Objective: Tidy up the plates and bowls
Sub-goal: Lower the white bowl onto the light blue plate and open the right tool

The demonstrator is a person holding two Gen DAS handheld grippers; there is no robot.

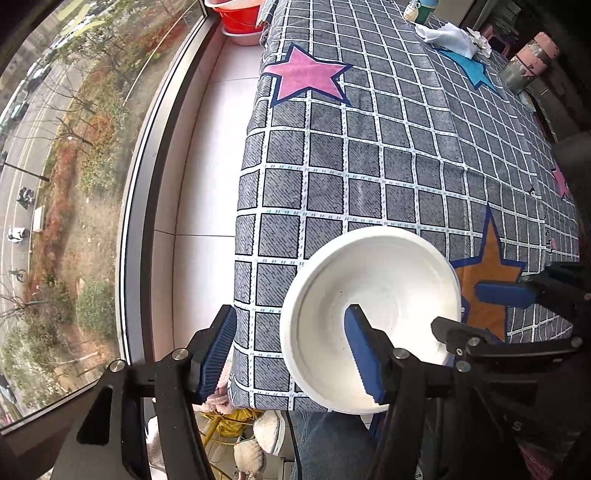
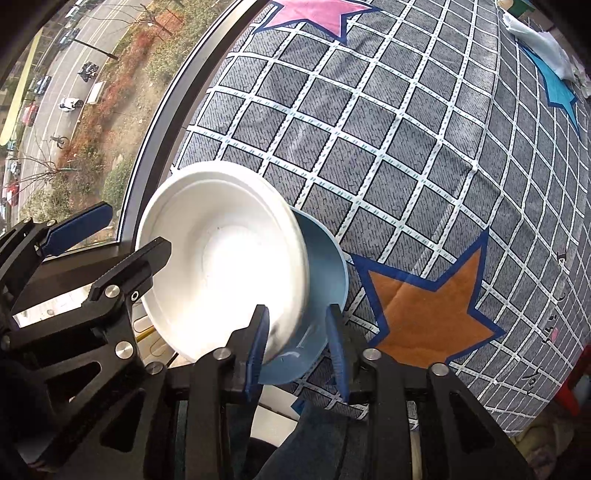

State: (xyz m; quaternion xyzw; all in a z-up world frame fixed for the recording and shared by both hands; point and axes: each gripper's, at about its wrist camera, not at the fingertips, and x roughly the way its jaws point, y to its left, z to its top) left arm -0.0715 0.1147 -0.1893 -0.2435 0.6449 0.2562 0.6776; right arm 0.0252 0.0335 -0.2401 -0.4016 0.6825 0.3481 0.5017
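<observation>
A shallow white bowl (image 1: 384, 295) lies tilted inside a light blue bowl (image 2: 325, 273) at the near edge of the checked star cloth on the table (image 1: 369, 166). My left gripper (image 1: 291, 350) straddles the white bowl's (image 2: 221, 258) near-left rim, one pad inside and one outside. It stands open, with a wide gap and no pad pressing. My right gripper (image 2: 297, 347) straddles the blue bowl's near wall next to the white rim. It is open too, its pads just off the bowls. In each view the other gripper's fingers (image 1: 506, 295) (image 2: 77, 227) show at the far side of the white bowl.
A window and a strip of white floor (image 1: 207, 166) run along the table's left side. Red basins (image 1: 240, 18) stand at the far left. A white cloth (image 1: 450, 37) and a pink-grey flask (image 1: 532, 62) are far back right. A person's jeans (image 1: 332, 443) are below the near edge.
</observation>
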